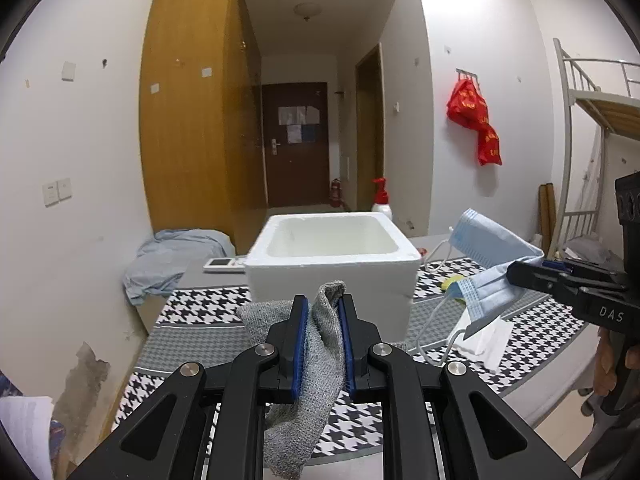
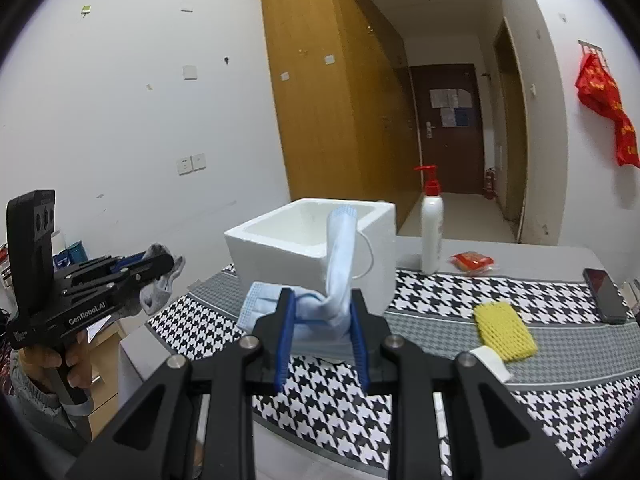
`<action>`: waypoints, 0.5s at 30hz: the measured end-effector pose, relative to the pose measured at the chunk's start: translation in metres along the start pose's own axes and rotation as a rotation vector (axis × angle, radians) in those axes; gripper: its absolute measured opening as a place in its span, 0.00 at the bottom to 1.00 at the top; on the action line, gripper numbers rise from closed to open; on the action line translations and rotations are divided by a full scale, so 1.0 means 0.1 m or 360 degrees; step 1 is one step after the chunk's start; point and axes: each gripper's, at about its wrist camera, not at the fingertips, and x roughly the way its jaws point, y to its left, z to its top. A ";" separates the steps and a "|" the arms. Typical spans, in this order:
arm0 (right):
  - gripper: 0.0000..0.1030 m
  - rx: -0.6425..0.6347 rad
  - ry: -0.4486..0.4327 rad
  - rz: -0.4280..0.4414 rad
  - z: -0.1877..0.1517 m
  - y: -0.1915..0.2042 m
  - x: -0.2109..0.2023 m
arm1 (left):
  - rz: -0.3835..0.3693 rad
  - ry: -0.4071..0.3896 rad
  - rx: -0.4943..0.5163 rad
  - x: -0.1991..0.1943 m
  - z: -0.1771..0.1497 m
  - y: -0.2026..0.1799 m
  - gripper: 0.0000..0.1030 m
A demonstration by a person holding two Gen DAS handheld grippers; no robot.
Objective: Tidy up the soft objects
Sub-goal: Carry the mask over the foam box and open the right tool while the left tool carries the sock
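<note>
My left gripper (image 1: 323,305) is shut on a grey knitted cloth (image 1: 308,392) that hangs down between its blue pads, just in front of the white foam box (image 1: 332,260). My right gripper (image 2: 322,302) is shut on a bundle of light blue face masks (image 2: 340,256), one mask standing up above the fingers. In the left wrist view the right gripper (image 1: 516,272) comes in from the right with the masks (image 1: 492,248) held above the table. In the right wrist view the left gripper (image 2: 170,260) sits at the left with the grey cloth (image 2: 160,288) drooping from it.
A houndstooth cloth (image 2: 500,288) covers the table. On it lie a yellow foam net (image 2: 504,332), a white folded tissue (image 2: 492,362), a black phone (image 2: 608,296), a red packet (image 2: 472,261) and a white pump bottle (image 2: 431,228). A remote (image 1: 224,264) lies left of the box.
</note>
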 end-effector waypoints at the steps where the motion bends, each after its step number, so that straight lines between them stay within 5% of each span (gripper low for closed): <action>1: 0.30 -0.0004 0.0003 0.0008 0.01 0.01 0.02 | 0.0010 -0.0001 -0.0003 -0.01 0.01 0.02 0.16; 15: 0.30 -0.0078 -0.0018 0.0052 0.30 0.15 0.19 | 0.0051 -0.0039 -0.0020 0.03 0.20 0.19 0.16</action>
